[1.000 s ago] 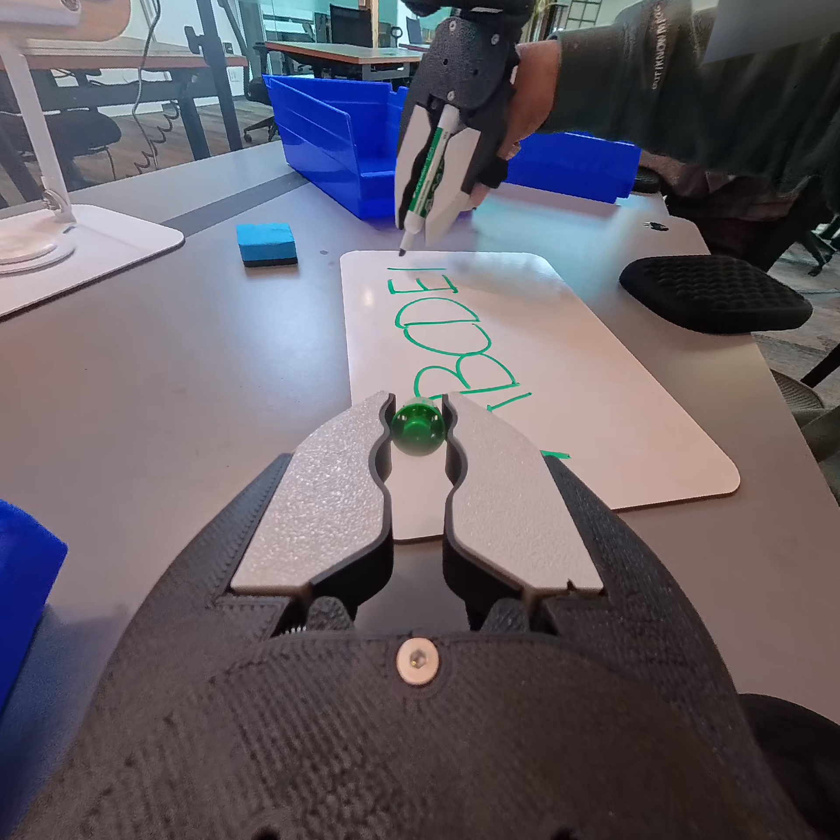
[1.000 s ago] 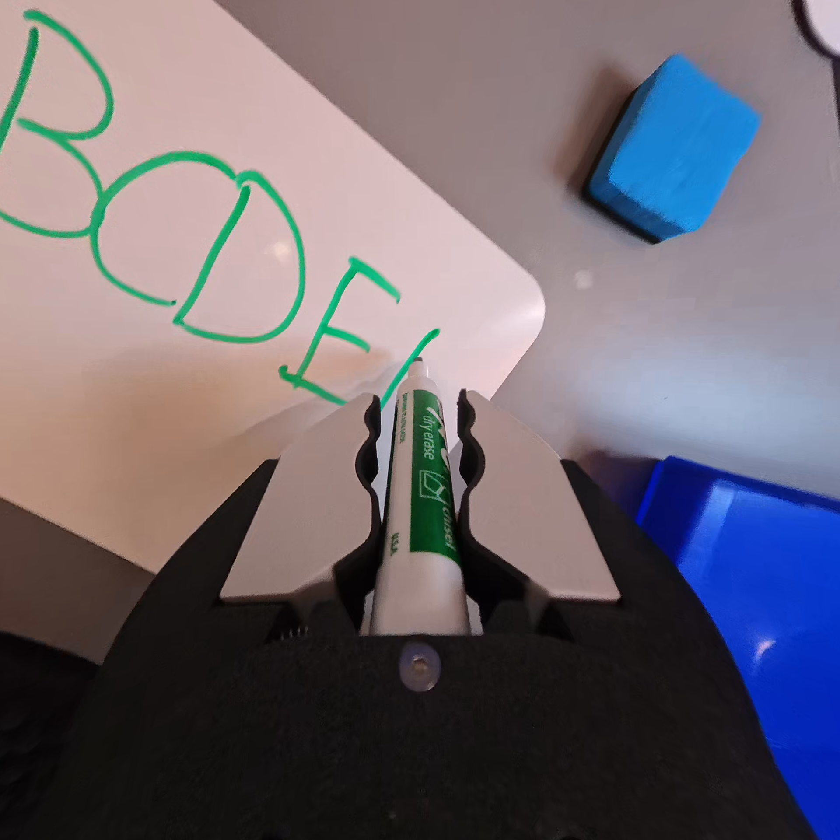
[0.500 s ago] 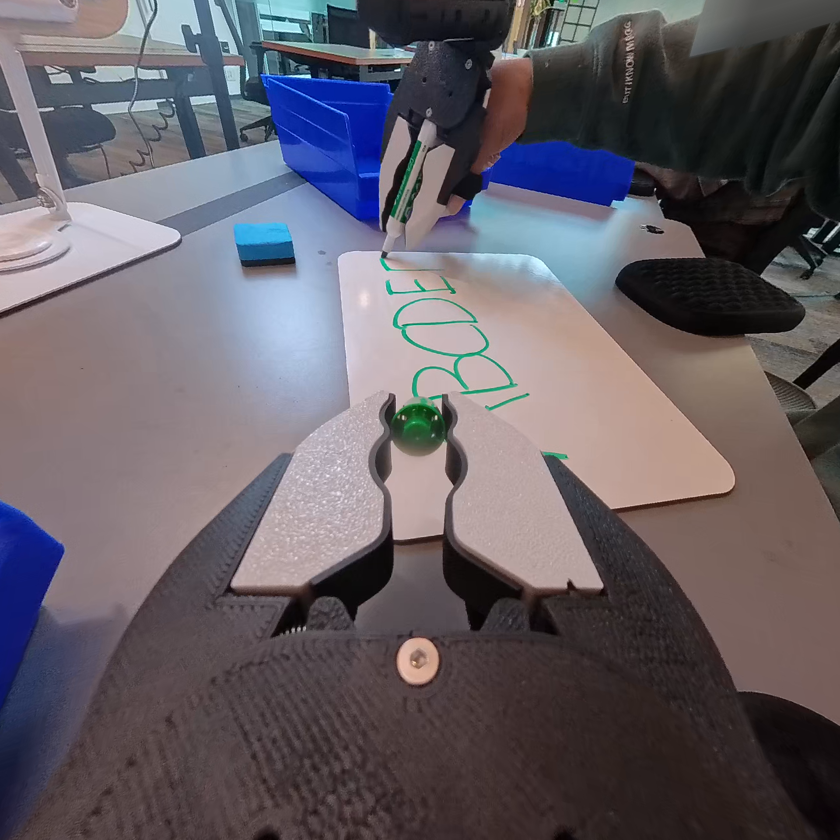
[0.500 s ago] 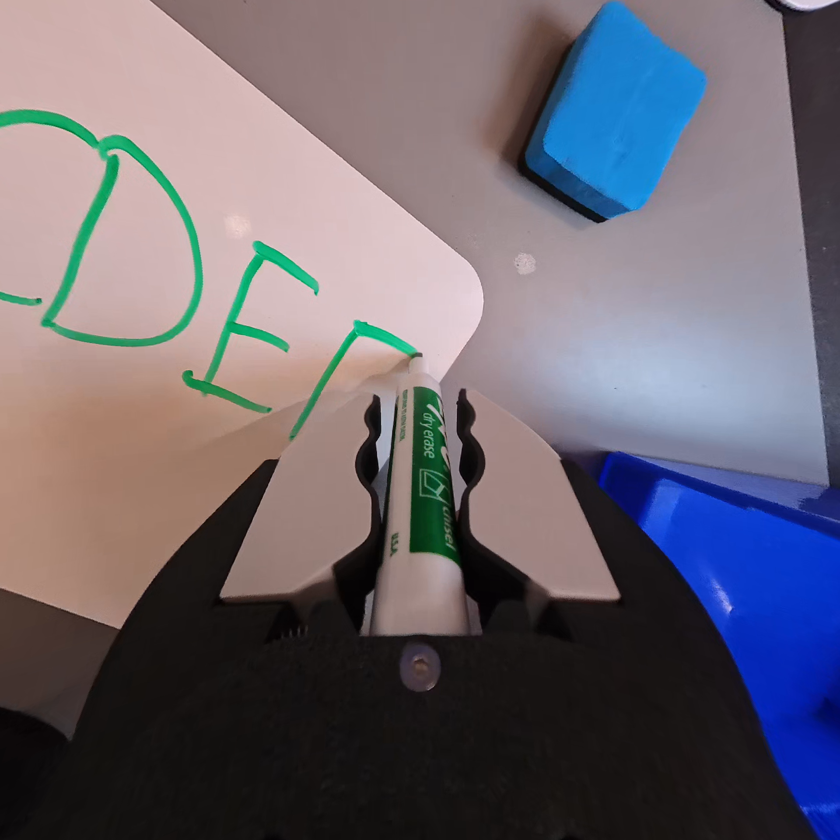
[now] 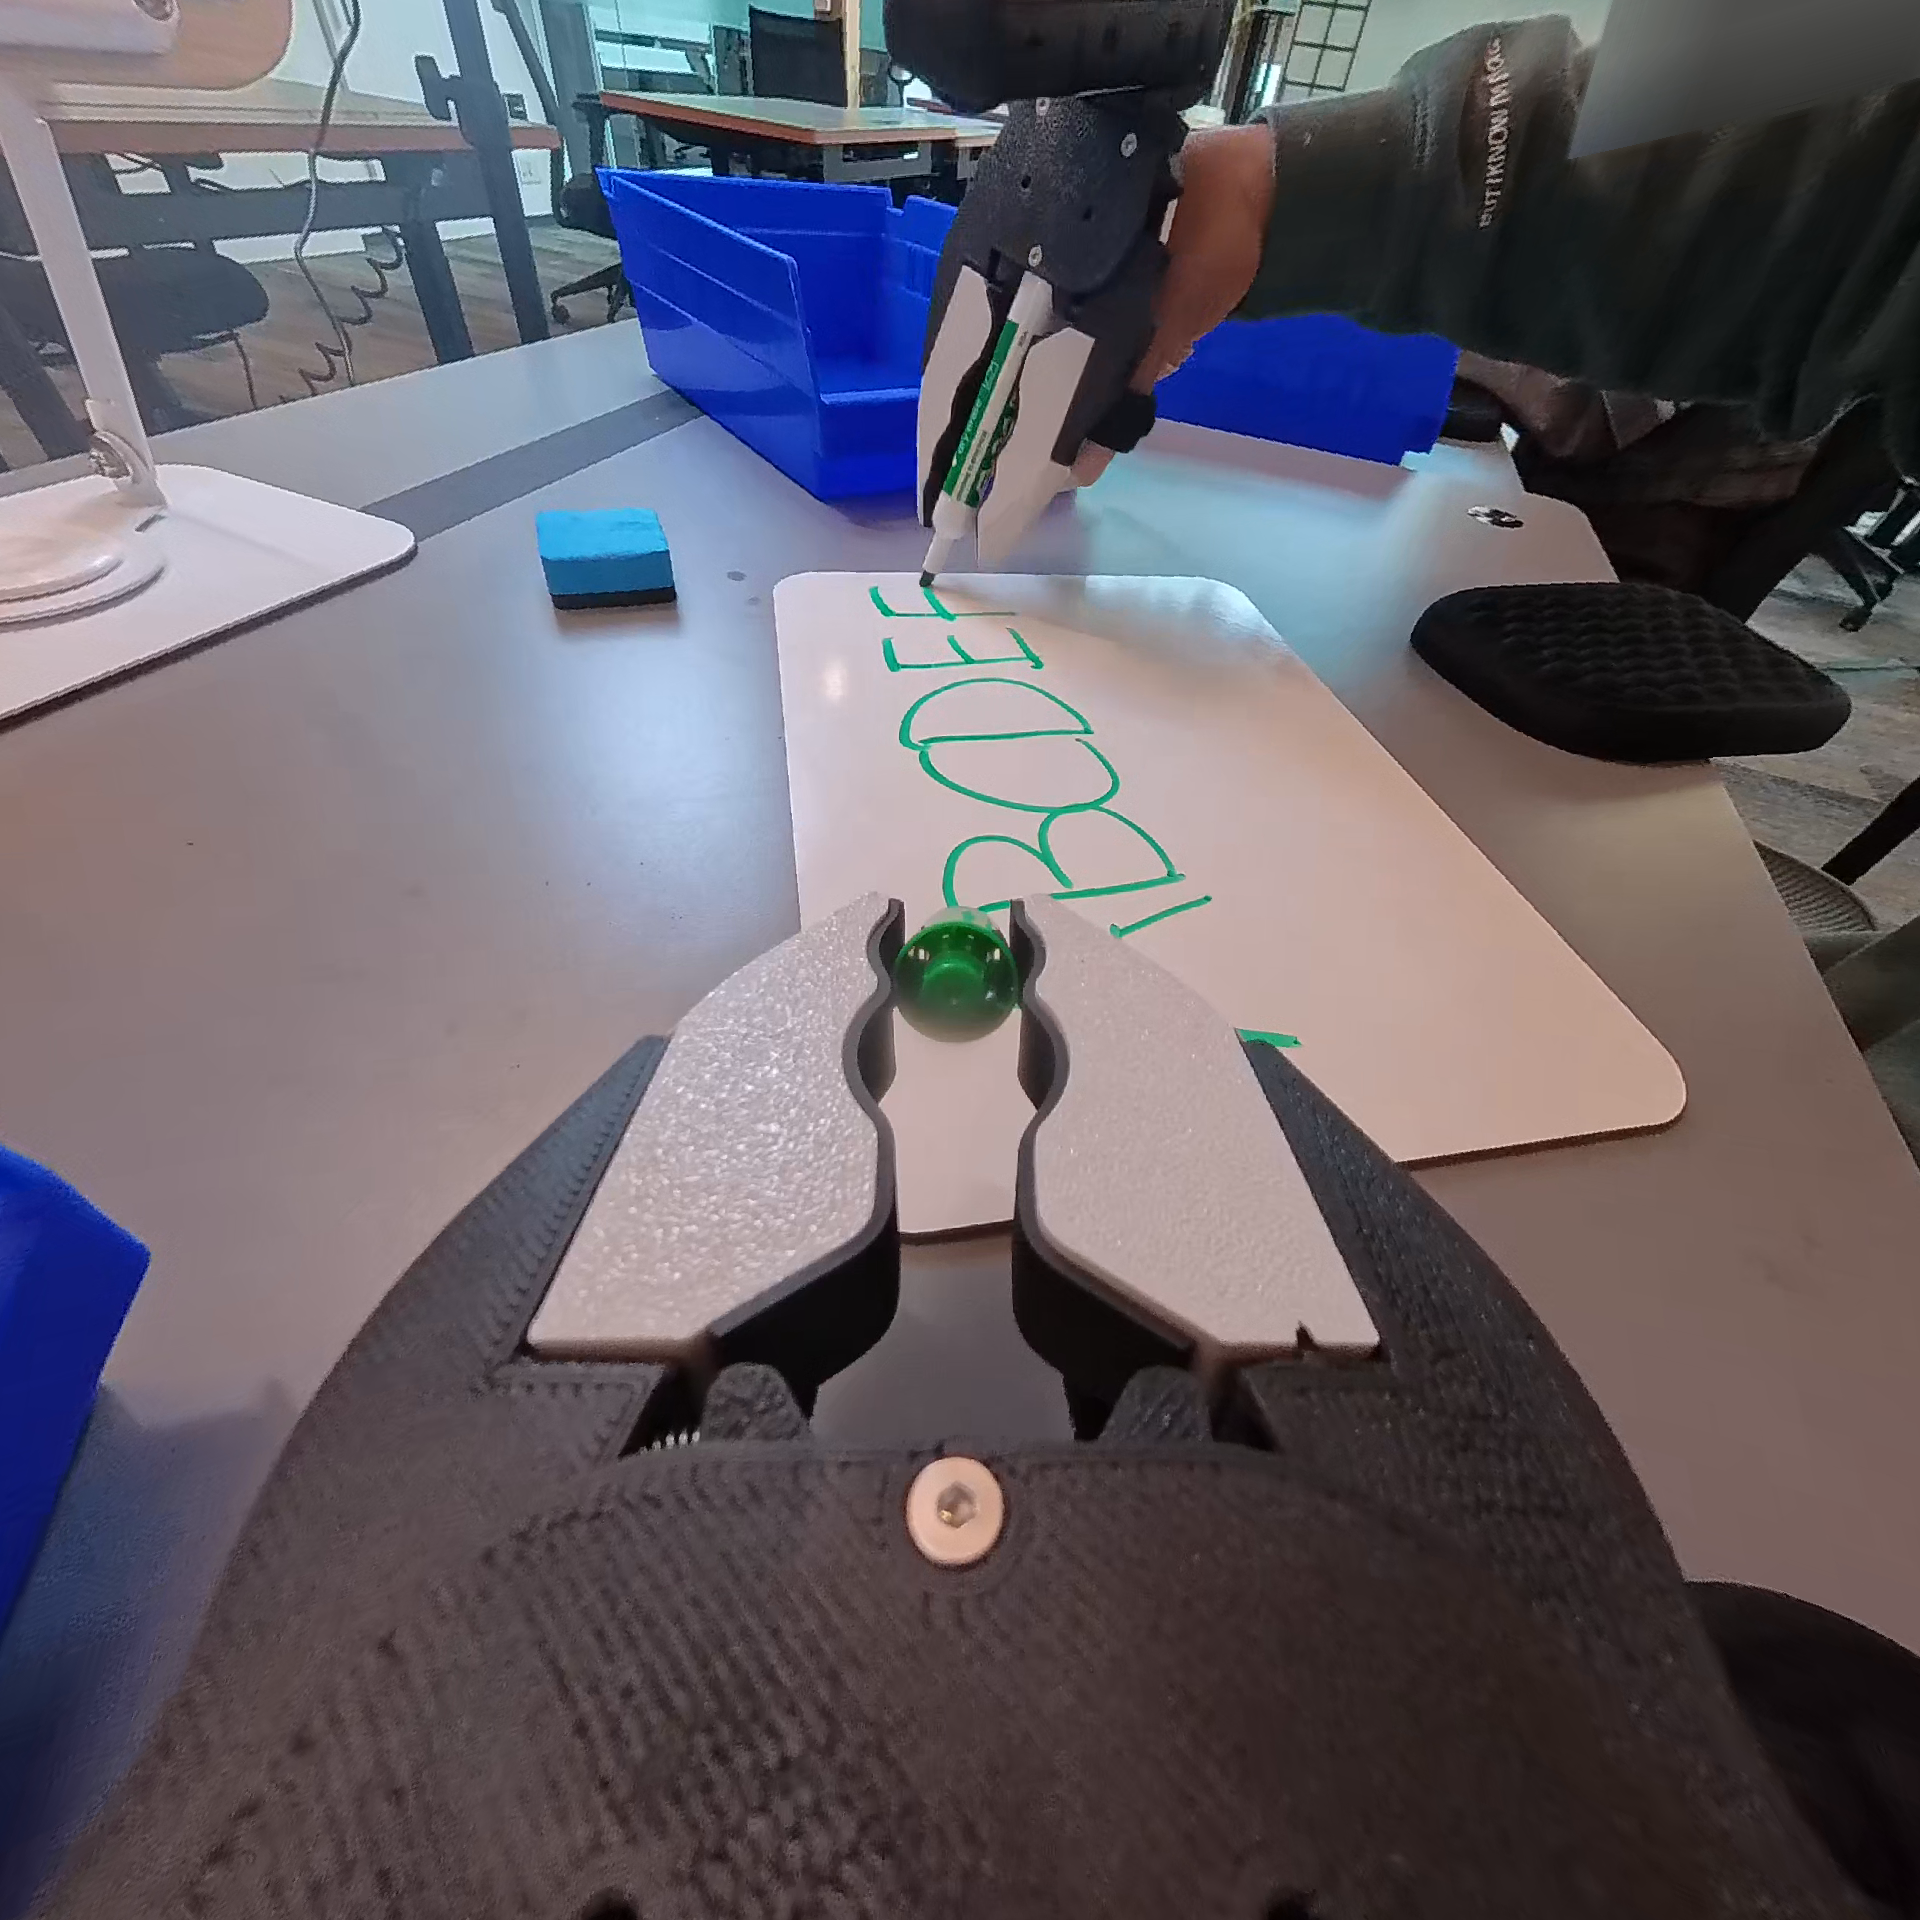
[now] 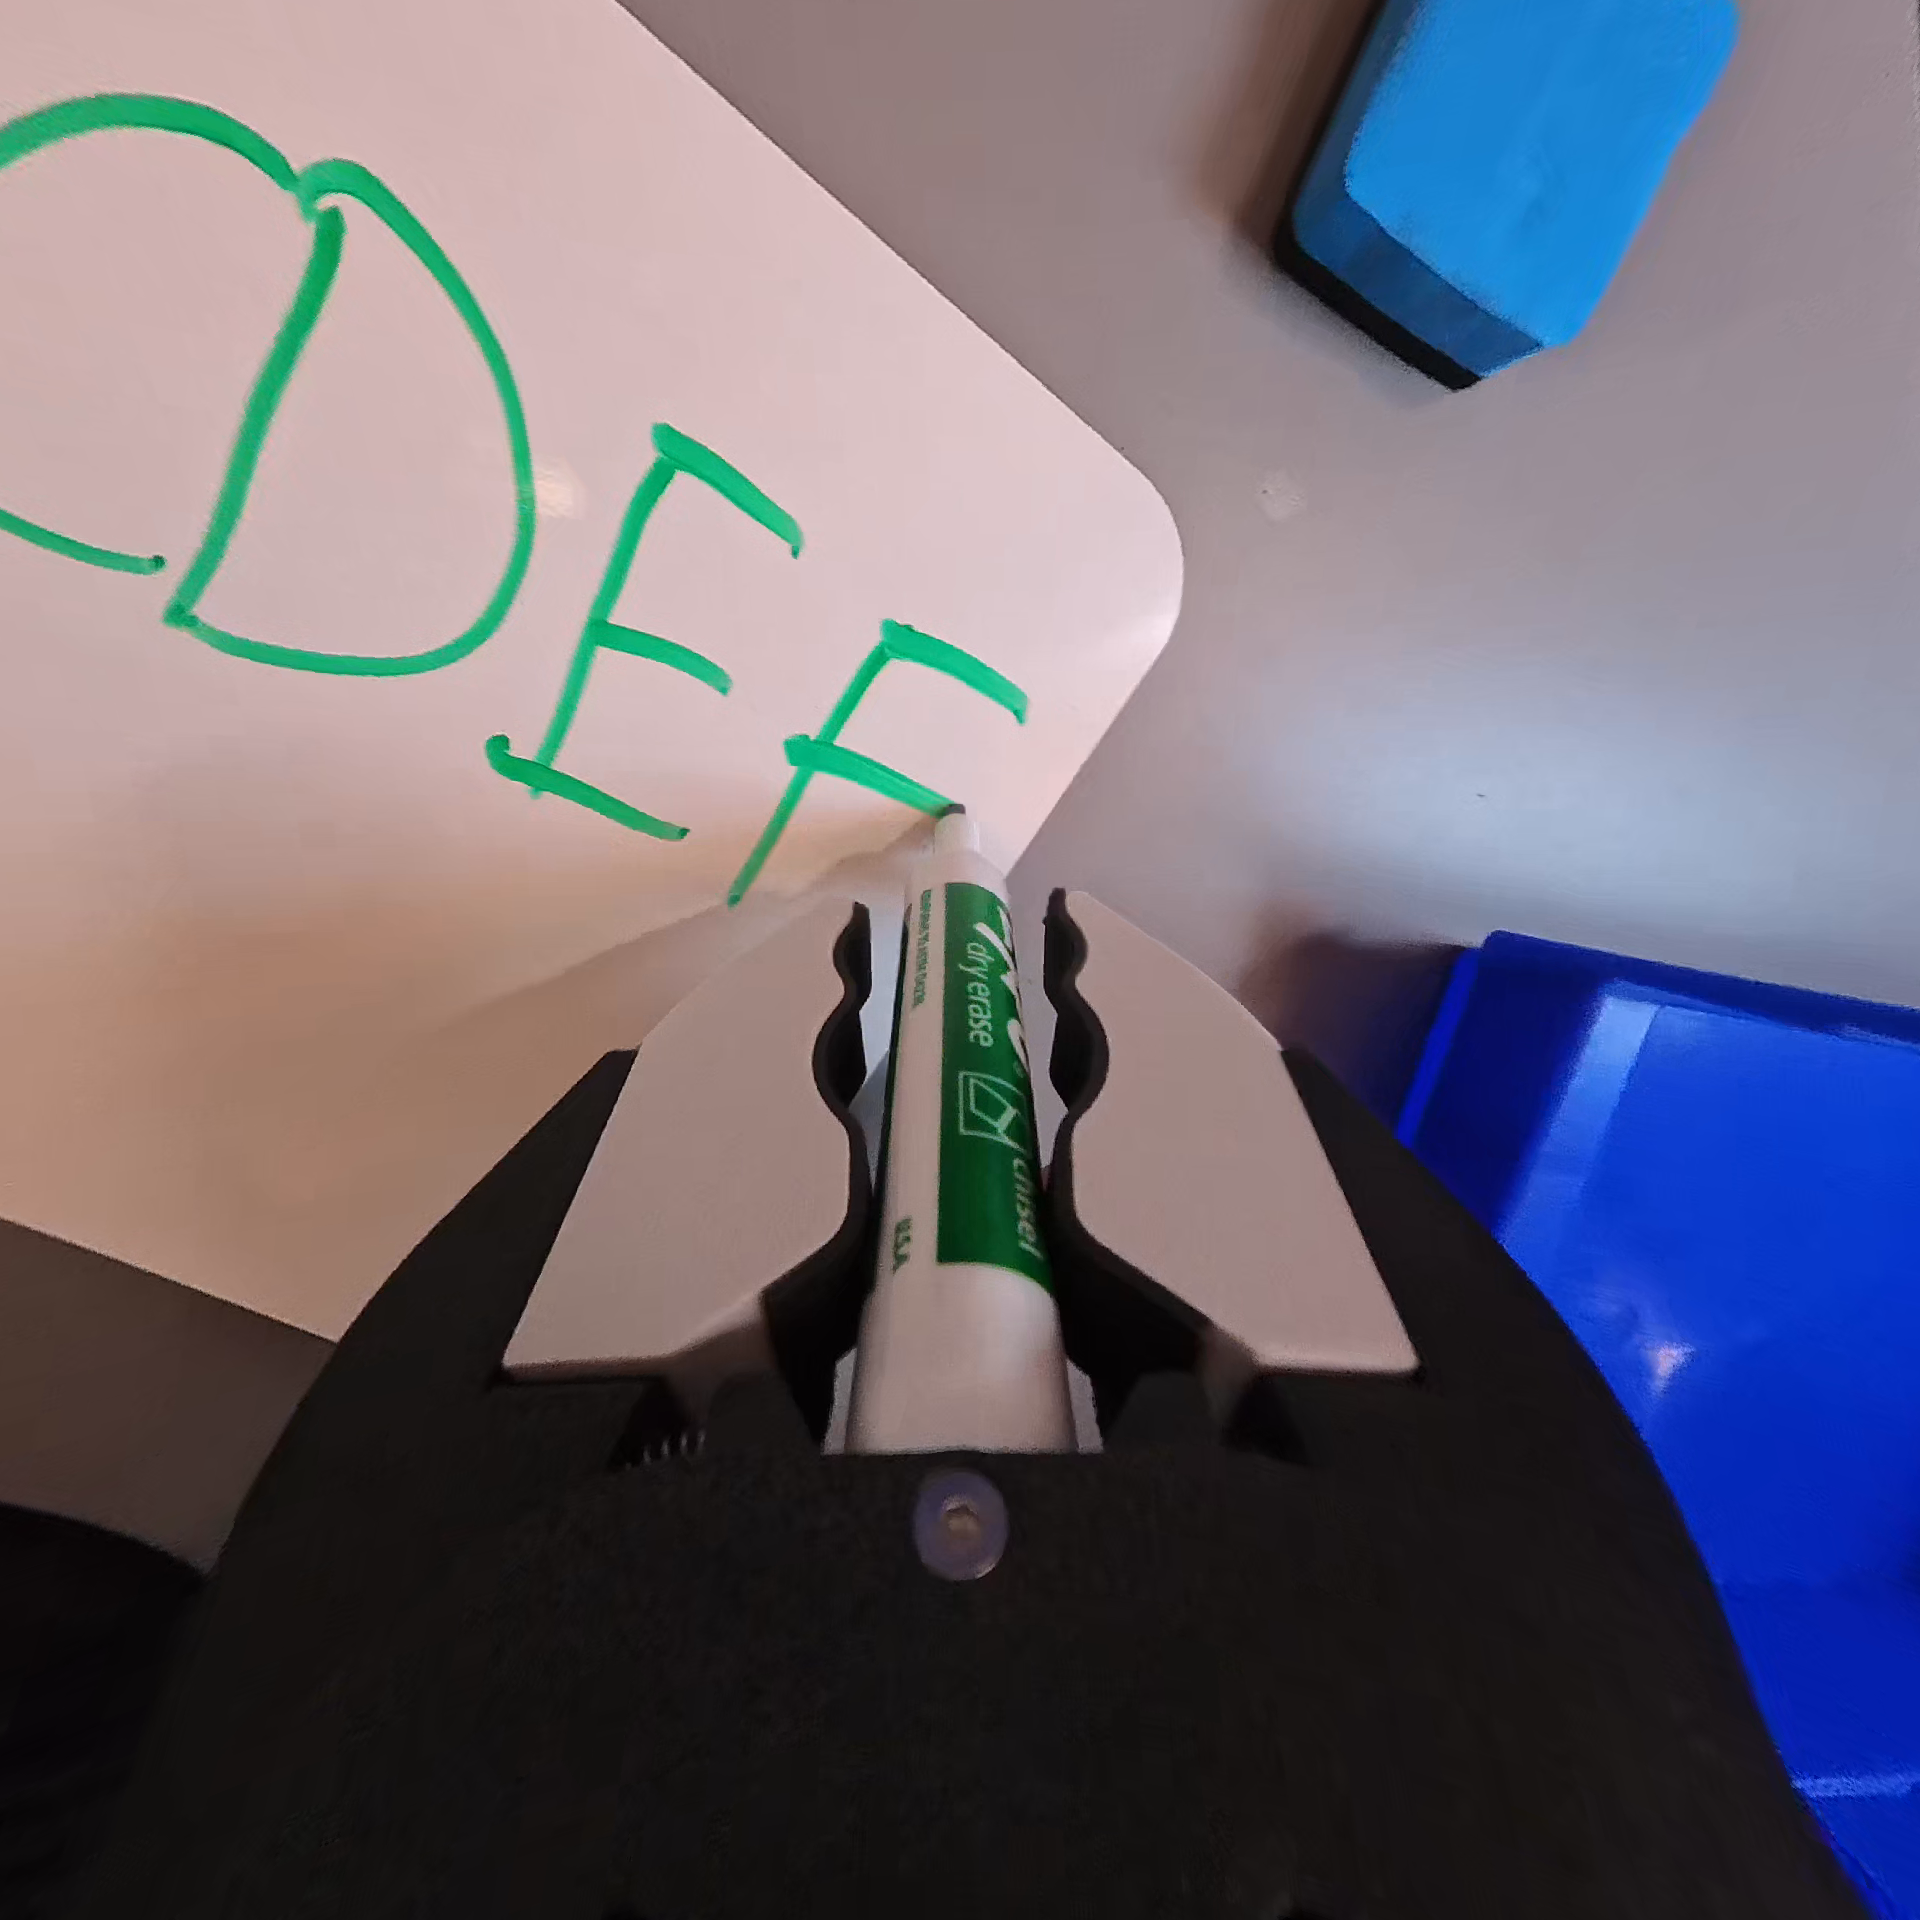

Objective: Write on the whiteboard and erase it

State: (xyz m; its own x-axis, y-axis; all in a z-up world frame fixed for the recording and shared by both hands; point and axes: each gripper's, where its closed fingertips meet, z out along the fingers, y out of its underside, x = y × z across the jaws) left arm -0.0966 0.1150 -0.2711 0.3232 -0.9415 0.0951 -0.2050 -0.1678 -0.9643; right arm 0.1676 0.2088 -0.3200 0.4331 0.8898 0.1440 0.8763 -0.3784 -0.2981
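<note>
A white whiteboard [image 5: 1299, 883] lies flat on the grey table, with green letters in a row along it. My right gripper [image 6: 951, 914] is shut on a green dry-erase marker [image 6: 966, 1143]; its tip touches the board near the far corner [image 6: 1039, 582], at the end of the last letter. It also shows in the left wrist view [image 5: 997, 530], held by a hand. My left gripper [image 5: 951, 914] is shut on the green marker cap [image 5: 954, 982], over the board's near end. A blue eraser [image 5: 605, 556] [image 6: 1496, 197] sits on the table beside the board.
A blue bin [image 5: 769, 312] [image 6: 1683, 1299] stands behind the board's far end. A black padded armrest [image 5: 1621, 670] lies right of the board. A white lamp base [image 5: 125, 561] is at the far left. A blue object [image 5: 52, 1351] is at my near left. The tips of one gripper are about 30 cm away from the tips of the other. To the blue eraser [image 6: 1496, 197]: right tips about 12 cm, left tips about 30 cm. The left camera catches it too, in the left wrist view [image 5: 630, 529].
The marker has drawn the last letter's top and middle strokes, the tip moving along the board's far end. The left gripper has stayed still with the cap.
</note>
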